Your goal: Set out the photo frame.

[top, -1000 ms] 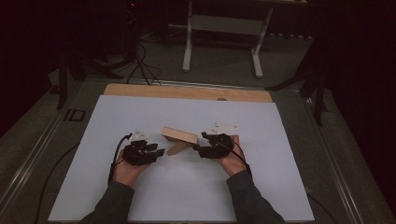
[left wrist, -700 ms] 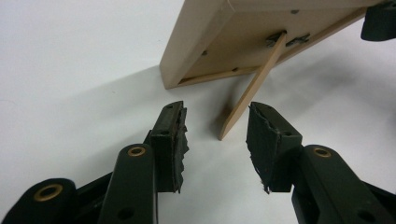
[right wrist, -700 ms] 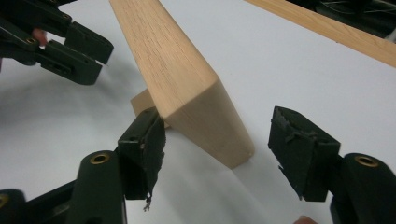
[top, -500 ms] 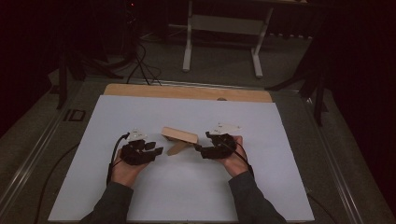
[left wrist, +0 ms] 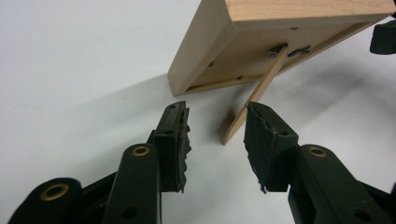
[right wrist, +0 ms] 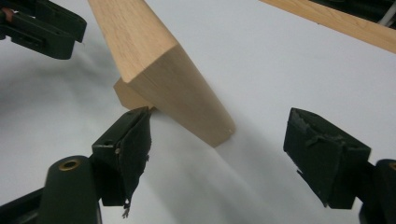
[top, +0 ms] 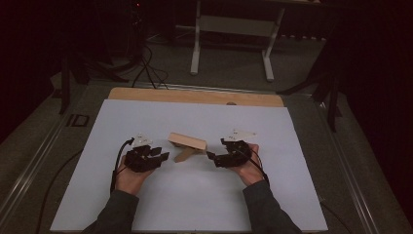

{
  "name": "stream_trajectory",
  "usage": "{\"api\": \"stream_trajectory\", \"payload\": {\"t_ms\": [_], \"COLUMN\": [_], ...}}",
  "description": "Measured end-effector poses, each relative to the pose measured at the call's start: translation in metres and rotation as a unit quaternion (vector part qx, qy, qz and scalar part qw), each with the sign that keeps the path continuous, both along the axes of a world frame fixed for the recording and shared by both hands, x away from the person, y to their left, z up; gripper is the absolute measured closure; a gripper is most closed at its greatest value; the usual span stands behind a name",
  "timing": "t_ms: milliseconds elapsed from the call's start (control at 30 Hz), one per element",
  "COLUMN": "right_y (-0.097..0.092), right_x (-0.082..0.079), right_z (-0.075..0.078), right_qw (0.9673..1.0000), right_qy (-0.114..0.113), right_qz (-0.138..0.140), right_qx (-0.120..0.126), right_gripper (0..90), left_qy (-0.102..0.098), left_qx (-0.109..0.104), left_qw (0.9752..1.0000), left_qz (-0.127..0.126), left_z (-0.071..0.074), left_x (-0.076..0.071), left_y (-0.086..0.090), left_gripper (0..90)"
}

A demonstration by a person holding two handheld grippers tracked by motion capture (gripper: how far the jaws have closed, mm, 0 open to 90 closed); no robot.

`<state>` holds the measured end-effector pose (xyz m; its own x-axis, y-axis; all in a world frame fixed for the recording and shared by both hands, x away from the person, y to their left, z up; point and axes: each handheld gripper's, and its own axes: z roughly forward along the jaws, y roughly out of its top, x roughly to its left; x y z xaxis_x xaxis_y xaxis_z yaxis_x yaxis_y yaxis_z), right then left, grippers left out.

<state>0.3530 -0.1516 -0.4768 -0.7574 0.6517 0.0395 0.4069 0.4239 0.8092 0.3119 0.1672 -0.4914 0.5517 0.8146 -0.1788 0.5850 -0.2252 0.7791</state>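
Observation:
A small wooden picture frame [top: 187,142] leans tilted on its thin back strut [top: 184,155] in the middle of the white table top. My left gripper [top: 163,156] lies just left of it. In the left gripper view the jaws [left wrist: 217,114] stand apart around the strut's [left wrist: 259,91] lower end, and they have just closed a little without pressing it. My right gripper [top: 210,156] is at the frame's right end. Its jaws [right wrist: 219,116] have just opened wide, with the frame's [right wrist: 154,60] corner between them and the left pad [right wrist: 128,149] at its lower edge.
The white board [top: 272,195] covers the table, with a bare wooden strip [top: 195,96] along its far edge. Beyond it stand a white table frame [top: 231,24] and loose cables [top: 146,68] on the dark floor. Metal rails run along both sides.
The right gripper has drawn slightly back toward the near edge. The left hand and the frame keep their places.

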Motion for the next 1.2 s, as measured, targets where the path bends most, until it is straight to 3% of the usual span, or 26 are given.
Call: {"api": "stream_trajectory", "payload": {"t_ms": [167,267,500,700,867,900,1200], "right_y": [-0.002,-0.001,0.001,-0.001,-0.001,-0.002,-0.001], "right_x": [0.001,0.003,0.007,0.016,0.018,0.021,0.029], "right_z": [-0.001,-0.004,-0.009,-0.013,-0.014,-0.015,-0.018], "right_qw": [0.9999,0.9998,0.9991,0.9989,0.9988,0.9987,0.9983], "right_qy": [-0.007,0.001,-0.003,-0.004,-0.006,-0.006,-0.001], "right_qz": [-0.004,0.001,-0.019,-0.036,-0.041,-0.048,-0.058], "right_qx": [-0.011,-0.020,-0.038,-0.030,-0.026,-0.018,0.008], "right_gripper": [18.9,12.6,14.7,33.4,39.3,46.8,63.7], "left_qy": [0.002,0.000,-0.007,-0.006,-0.006,-0.008,-0.011], "left_qx": [-0.002,-0.001,0.000,0.000,-0.003,-0.004,0.006], "left_qw": [1.0000,1.0000,1.0000,1.0000,0.9999,0.9999,0.9996], "left_qz": [-0.001,-0.001,-0.004,-0.003,-0.008,-0.012,-0.025], "left_z": [0.002,0.004,0.009,0.009,0.009,0.010,0.010], "left_x": [0.000,0.000,0.000,0.001,0.003,0.004,0.008], "left_y": [-0.001,-0.002,-0.004,-0.009,-0.012,-0.014,-0.025], "left_gripper": [60.1,60.5,62.4,66.9,68.3,69.5,74.4]}}
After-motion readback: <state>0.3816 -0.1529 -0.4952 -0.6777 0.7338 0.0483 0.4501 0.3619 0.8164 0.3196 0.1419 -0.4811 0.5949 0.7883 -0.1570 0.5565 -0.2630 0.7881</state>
